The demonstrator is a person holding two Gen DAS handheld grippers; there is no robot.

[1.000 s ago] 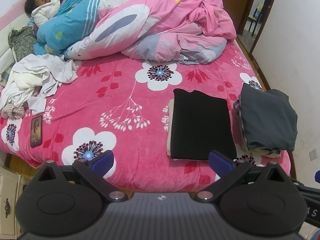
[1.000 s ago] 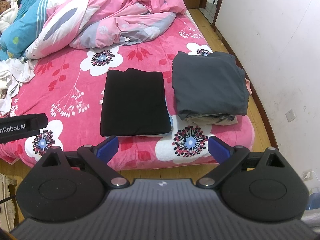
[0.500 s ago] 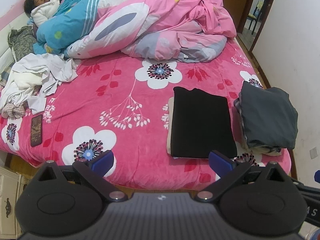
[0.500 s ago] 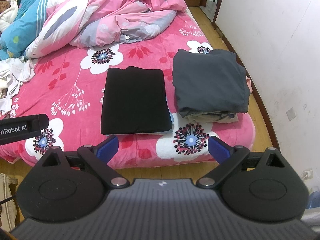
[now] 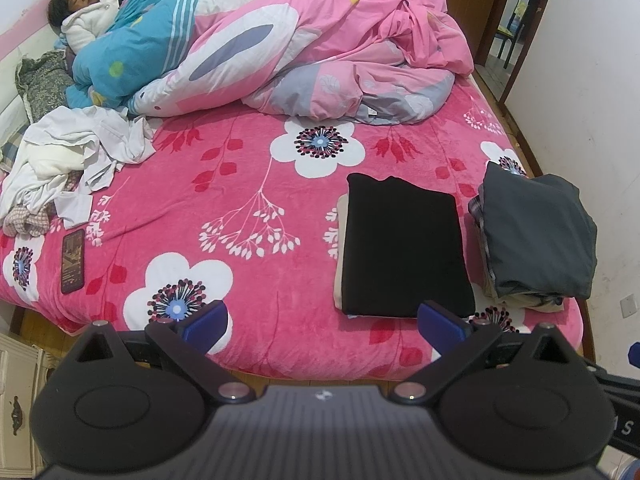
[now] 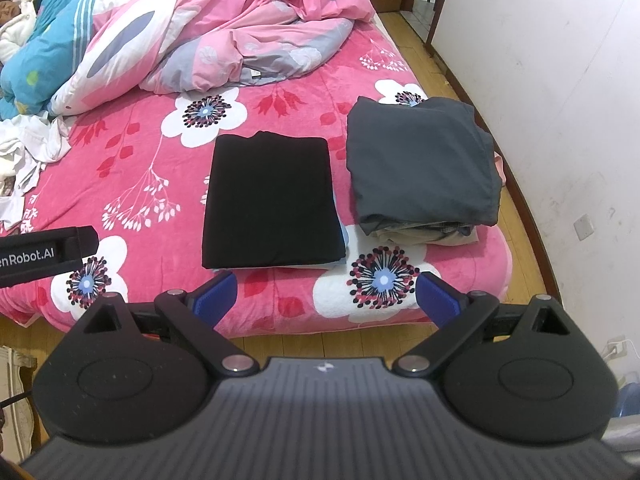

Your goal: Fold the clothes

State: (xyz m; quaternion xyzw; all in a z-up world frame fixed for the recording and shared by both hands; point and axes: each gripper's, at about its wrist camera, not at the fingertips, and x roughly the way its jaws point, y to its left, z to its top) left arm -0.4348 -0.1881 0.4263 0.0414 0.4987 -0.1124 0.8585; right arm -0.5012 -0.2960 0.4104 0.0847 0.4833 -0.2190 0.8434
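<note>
A folded black garment lies flat on the pink flowered bed, on top of a paler folded piece. To its right sits a stack of folded clothes topped by a dark grey garment. A heap of unfolded white clothes lies at the bed's left side. My left gripper hangs open above the bed's near edge, with nothing between its blue pads. My right gripper is open too, held off the near edge in front of the black garment.
A person lies under a blue and pink quilt along the far side of the bed. A phone rests near the left edge. A white wall and wooden floor run along the right side. A cream cabinet stands lower left.
Both views have drawn back and lifted slightly from the bed. The clothes lie as they did and both grippers stay open.
</note>
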